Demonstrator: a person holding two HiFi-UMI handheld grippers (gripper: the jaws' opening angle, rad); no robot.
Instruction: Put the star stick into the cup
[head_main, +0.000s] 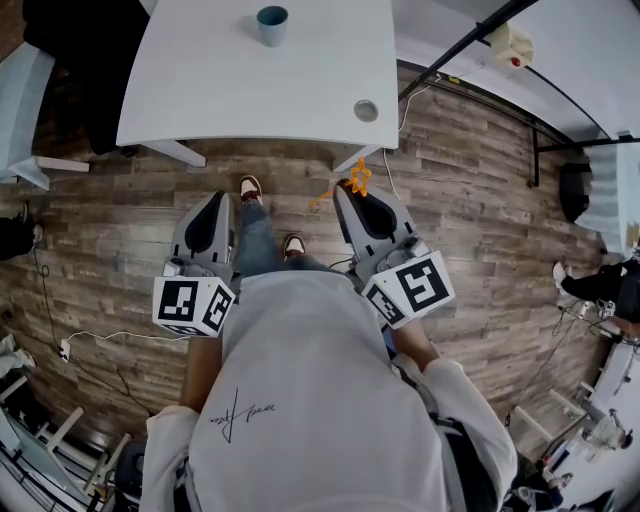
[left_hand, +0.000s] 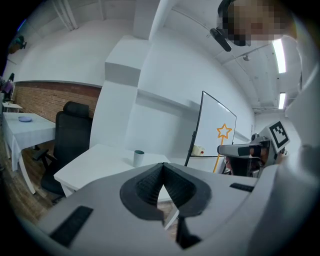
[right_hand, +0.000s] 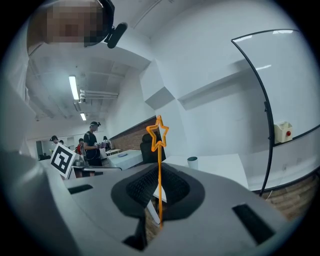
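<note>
White table (head_main: 200, 80), cup (head_main: 271, 25) ahead — R gripper (head_main: 352, 195) pinches star stick (right_hand: 159, 165) upright; L gripper (head_main: 223, 200) closed.

A grey-brown wood-plank floor (head_main: 470, 220) fills the head view. A white table (head_main: 220, 90) stands at twelve o'clock and a white cable (head_main: 110, 335) trails at nine. A whiteboard (left_hand: 212, 120) stands off the table's one o'clock corner. The walls are white, one with a brick band (left_hand: 45, 97) behind a black office chair (left_hand: 75, 135). Strip lights (right_hand: 74, 87) glow on the ceiling.

head: overhead, steeply down, white rectangular desk (head_main: 200, 90) ahead, apart | left/right gripper views: behind own jaws, level, facing desk | all 3 share: desk, blue-grey cup (head_main: 272, 25)
</note>
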